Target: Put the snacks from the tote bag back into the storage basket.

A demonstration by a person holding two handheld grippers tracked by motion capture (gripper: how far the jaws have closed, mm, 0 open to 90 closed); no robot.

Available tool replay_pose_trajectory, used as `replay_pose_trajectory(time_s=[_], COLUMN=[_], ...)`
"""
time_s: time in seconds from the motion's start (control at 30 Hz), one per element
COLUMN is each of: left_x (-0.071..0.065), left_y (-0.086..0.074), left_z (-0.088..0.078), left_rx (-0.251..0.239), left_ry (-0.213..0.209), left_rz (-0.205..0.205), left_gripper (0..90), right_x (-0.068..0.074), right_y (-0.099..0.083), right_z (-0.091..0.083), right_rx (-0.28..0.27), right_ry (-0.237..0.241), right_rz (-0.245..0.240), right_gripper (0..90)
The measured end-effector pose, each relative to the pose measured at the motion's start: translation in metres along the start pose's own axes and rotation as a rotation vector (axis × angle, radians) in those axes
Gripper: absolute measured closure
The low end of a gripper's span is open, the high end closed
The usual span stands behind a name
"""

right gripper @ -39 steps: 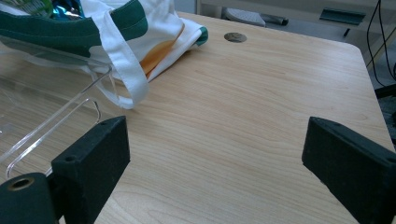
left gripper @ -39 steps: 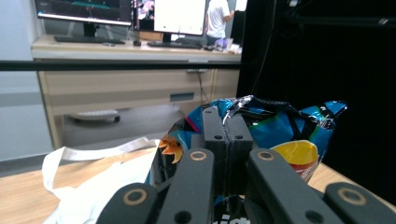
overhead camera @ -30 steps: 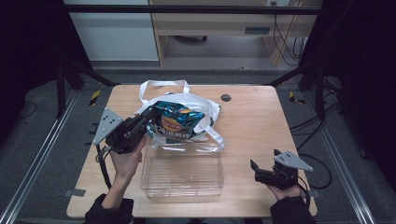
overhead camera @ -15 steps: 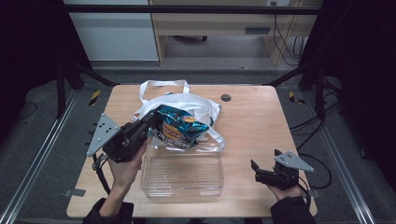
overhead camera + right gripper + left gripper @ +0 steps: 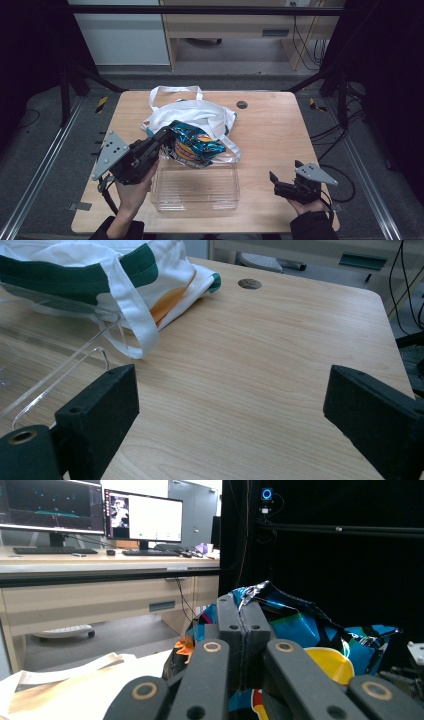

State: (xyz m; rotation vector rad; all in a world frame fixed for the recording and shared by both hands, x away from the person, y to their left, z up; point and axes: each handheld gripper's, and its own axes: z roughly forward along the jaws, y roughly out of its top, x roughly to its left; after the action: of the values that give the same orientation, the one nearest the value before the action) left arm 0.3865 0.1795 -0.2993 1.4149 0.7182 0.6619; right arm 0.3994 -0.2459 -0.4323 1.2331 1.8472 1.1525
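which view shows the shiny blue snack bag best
The high view: the crinkled shiny blue snack bag shows whole, between white cloth bag and clear plastic tub. The left gripper view shows its pinched edge close up.

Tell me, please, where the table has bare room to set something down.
Bare wooden table lies right of the white cloth bag, between the clear plastic box and the right gripper. The middle is crowded.

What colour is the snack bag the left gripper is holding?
The snack bag is shiny blue with yellow and orange print, clearest in the high view.
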Motion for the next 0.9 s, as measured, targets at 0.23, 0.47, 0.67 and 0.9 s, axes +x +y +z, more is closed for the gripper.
replay_pose_trajectory(time_s=[0.23, 0.47, 0.67, 0.9], left_x=[-0.006, -0.012, -0.017, -0.017], left_y=[-0.007, -0.016, -0.030, -0.041], left_z=[-0.006, -0.010, -0.011, -0.016], left_rx=[0.028, 0.065, 0.114, 0.148], left_ry=[-0.004, -0.010, -0.017, -0.015], left_rz=[0.005, 0.002, 0.004, -0.011], left_gripper=[90.0, 90.0, 90.0, 90.0], right_x=[0.001, 0.000, 0.001, 0.000], right_y=[0.000, 0.000, -0.001, -0.001], right_z=[-0.001, -0.003, -0.004, -0.004], right_rx=[-0.001, -0.003, -0.004, -0.006], right_ry=[-0.001, -0.006, -0.008, -0.008], right_rz=[-0.003, -0.002, 0.002, 0.004], right_gripper=[7.9, 7.9, 7.9, 7.9])
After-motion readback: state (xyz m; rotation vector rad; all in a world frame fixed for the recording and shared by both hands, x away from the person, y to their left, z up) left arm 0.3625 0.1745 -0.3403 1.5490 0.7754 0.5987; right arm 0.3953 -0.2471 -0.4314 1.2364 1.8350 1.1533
